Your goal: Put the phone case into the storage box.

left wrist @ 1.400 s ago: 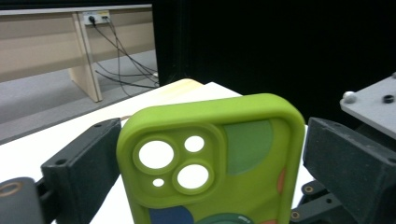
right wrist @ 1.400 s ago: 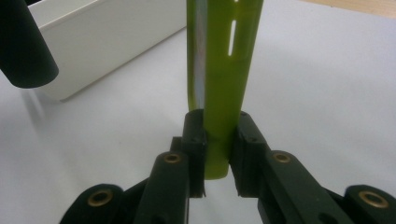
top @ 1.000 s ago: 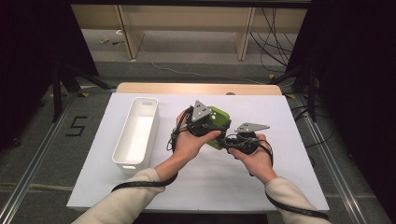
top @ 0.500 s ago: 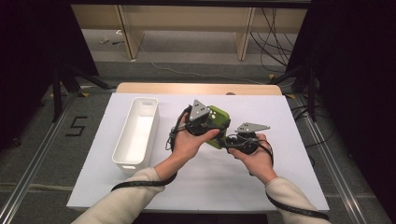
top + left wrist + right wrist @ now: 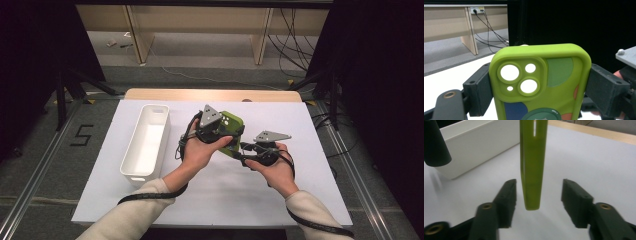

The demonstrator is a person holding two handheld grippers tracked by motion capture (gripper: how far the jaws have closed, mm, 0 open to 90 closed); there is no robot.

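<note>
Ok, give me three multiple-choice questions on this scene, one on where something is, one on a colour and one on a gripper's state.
1. Where does the white bin lie from the hands, in the high view?
A. to their left
B. to their right
C. behind them

2. What is the main colour of the phone case?
A. red
B. green
C. black

3. How does the right gripper stand to the case?
A. clamped on it
B. far off it
C. open, with the case's edge between its jaws

Answers: 1 A, the bin sits on the table's left side. 2 B, the left gripper holds a green case by its two sides. 3 C, there are gaps at both pads, as the jaws have just been opening.
</note>
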